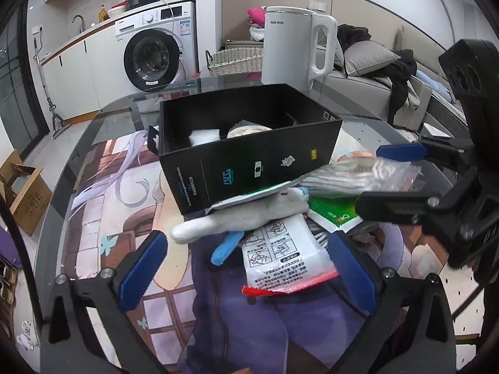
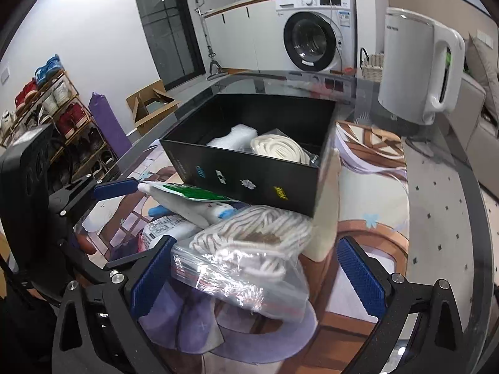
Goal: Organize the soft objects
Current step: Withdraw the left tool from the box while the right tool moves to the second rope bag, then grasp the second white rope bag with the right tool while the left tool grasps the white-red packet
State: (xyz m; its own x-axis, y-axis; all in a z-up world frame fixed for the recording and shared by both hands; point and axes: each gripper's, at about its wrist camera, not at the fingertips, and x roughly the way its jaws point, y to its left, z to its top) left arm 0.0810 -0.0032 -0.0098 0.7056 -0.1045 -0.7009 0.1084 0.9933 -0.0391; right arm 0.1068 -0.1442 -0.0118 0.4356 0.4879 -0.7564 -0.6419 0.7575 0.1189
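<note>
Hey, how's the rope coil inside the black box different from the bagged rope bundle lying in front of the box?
The rope coil sits inside the black box; the bagged rope bundle lies outside on the table pile. The rope coil is bare, while the bagged rope bundle is wrapped in clear plastic. The rope coil looks cream and smooth; the bagged rope bundle looks greyer and speckled. Both are coiled cord.

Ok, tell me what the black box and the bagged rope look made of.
Black box: likely matte printed cardboard, with thin straight walls and sharp folded corners. Bagged rope: looks like twisted whitish cotton cord, inside a glossy, crinkled clear plastic bag.
</note>
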